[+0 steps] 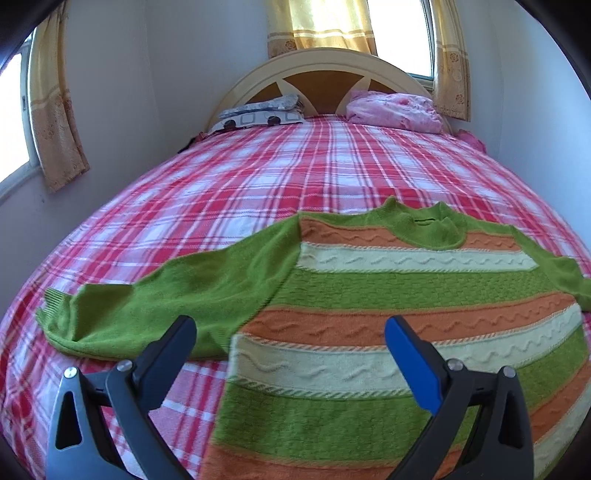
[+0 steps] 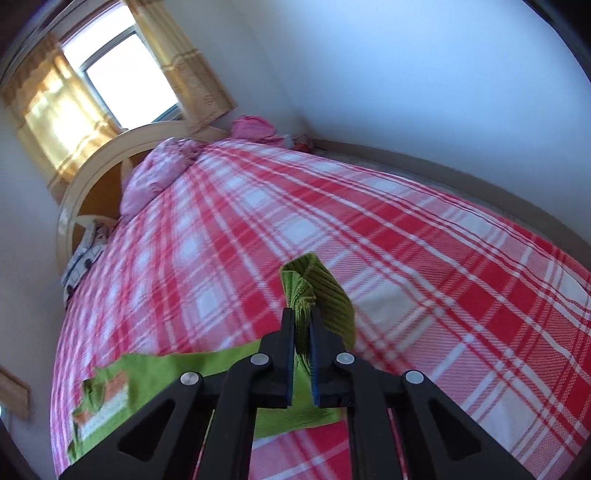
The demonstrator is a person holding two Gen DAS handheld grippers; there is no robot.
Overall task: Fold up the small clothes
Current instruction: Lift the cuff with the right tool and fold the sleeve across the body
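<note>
A small knit sweater [image 1: 369,288] with green, orange and cream stripes lies face up on the red plaid bed [image 1: 258,177]. Its left sleeve [image 1: 166,291] stretches out flat to the left. My left gripper [image 1: 291,332] is open and empty, hovering over the sweater's lower left side. My right gripper [image 2: 303,321] is shut on the ribbed green cuff of the right sleeve [image 2: 317,291] and holds it above the bed. The rest of the sweater [image 2: 155,384] shows low on the left in the right wrist view.
A pink quilt [image 1: 395,110] and a patterned pillow [image 1: 262,110] lie at the curved headboard [image 1: 314,62]. Walls close in on both sides of the bed. Curtained windows [image 1: 325,22] are behind the headboard and on the left wall.
</note>
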